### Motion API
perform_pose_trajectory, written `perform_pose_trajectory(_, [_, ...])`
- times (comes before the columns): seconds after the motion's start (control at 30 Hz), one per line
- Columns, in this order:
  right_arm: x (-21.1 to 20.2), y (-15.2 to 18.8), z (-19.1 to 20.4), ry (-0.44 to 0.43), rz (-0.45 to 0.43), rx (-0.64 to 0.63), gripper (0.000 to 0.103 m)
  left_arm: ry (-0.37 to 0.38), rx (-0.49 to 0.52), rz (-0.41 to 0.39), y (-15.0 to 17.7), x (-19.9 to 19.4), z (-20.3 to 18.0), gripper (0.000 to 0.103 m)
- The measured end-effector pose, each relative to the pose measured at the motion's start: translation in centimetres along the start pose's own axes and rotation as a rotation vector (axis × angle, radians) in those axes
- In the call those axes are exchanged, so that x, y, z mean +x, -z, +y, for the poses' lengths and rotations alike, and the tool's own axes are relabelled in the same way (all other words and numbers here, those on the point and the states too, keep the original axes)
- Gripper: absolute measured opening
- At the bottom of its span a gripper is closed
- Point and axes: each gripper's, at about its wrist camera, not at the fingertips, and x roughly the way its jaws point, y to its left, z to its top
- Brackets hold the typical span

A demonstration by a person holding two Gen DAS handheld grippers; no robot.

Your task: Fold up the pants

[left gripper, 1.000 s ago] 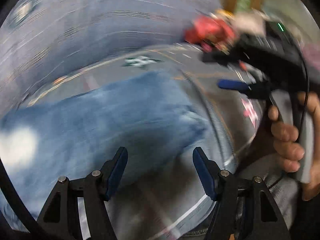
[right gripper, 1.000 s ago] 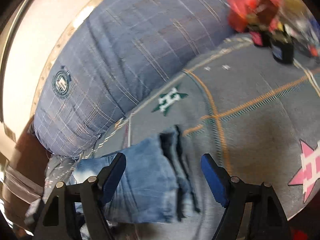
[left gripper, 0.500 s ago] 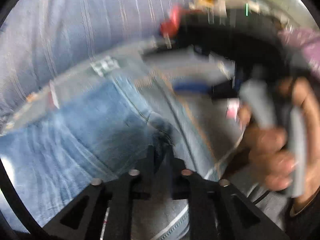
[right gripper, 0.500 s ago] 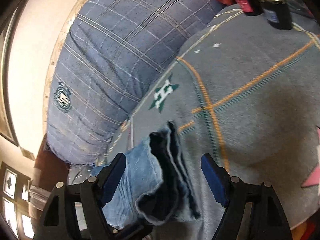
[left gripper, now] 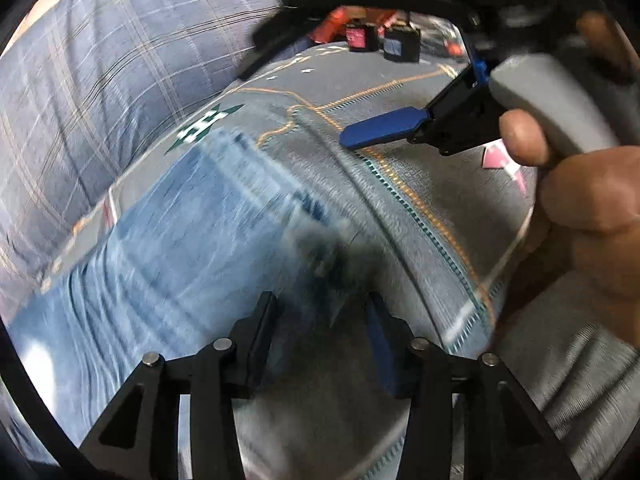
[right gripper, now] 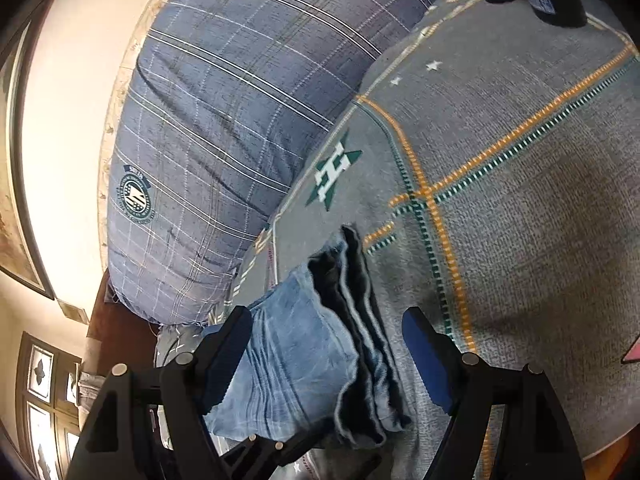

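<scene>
- Pants: blue jeans laid on the grey patterned blanket. They sit lower centre in the right wrist view, and centre-left to lower left in the left wrist view.
- In the right wrist view a stacked edge of several denim layers is seen, dark inner faces showing, running up toward the green emblem. At least one fold is judged to be already in.
- Left gripper: bottom centre of its own frame, jaws opening. The bunched dark denim edge lies between the fingers, but the frame is motion-blurred and no pad is seen pressing on it. This is read as a release or re-grip, not a hold.
- Right gripper: jaws spread wide, straddling the folded stack. The left finger overlaps the cloth in the picture, but contact cannot be told. Nothing is pinched. One blue finger of it is also seen upper right in the left wrist view, clear of the denim.
- Step in hand, judged: setting down and tidying a fold, with a fresh grasp being lined up on the layered edge.
- Next move calls for all layers of that edge to be taken together, the jaws closed squarely on the full stack, then carried over toward the far end of the jeans with both sides kept level so the layers are not skewed.
- Plaid pillow, upper left, is to be kept clear of.
</scene>
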Motion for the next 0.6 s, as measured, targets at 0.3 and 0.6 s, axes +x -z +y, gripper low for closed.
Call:
perform_pose_trajectory(0.3, [0.4, -0.1, -0.8, -0.027, 0.013, 0.04, 0.08, 0.121, -0.227, -0.081, 0.3, -2.3, 2.9, 0.012])
perform_pose_trajectory(0.6, [3.8, 0.9, 0.2, -0.036, 0.145, 0.016, 0.08, 0.221, -0.418, -0.137, 1.3, -4.4, 4.7, 0.012])
